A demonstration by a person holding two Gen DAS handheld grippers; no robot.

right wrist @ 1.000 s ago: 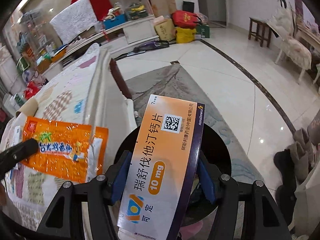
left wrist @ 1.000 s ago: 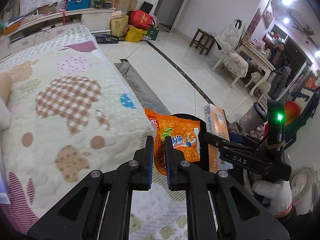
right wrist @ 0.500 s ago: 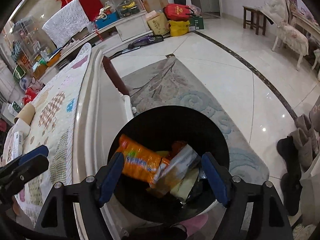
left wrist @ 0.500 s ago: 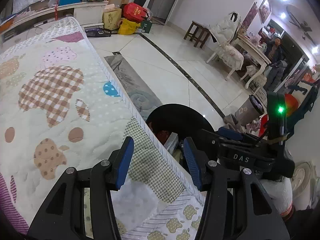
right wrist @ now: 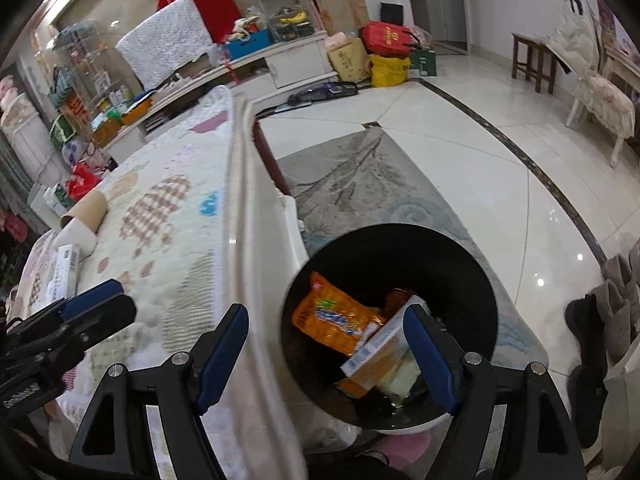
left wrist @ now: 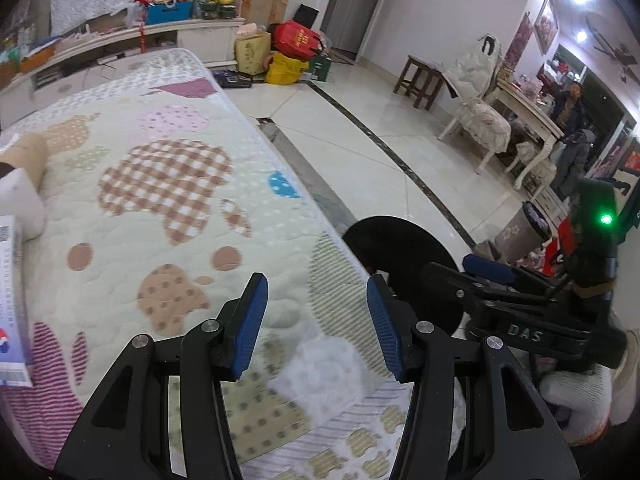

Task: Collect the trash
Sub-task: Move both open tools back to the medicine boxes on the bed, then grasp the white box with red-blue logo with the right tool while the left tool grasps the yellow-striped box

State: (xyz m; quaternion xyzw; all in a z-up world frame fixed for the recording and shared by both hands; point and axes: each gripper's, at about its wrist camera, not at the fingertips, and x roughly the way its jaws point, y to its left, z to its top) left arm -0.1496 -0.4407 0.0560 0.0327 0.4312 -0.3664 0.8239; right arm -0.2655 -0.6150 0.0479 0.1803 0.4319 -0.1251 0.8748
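On the far left of the quilted bed (left wrist: 168,184) we see trash not yet collected: a white medicine box (left wrist: 10,300) at the left edge of the left wrist view, a white paper cup (right wrist: 80,234) and a brown cardboard tube (right wrist: 86,210) lying touching each other near it. Left gripper (left wrist: 314,312): we have it over the bed near its edge, jaws partly apart, just opened, nothing between them, only quilt under them. Right of the bed edge, on the floor rug (right wrist: 360,184), sits the black trash bin (right wrist: 480,280), close against the bed side. Inside it we see the orange snack bag (right wrist: 334,320) leaning on the left, and the orange-and-white medicine box (right wrist: 380,352) lying tilted to its right, touching the bag, with other pale trash under it. Right gripper (right wrist: 326,354): we hold it above the bin's near-left rim, jaws wide, also just opened, empty; left finger over the bed edge, right finger over the bin. Dark shoes (right wrist: 588,320) stand on the tiles at far right.
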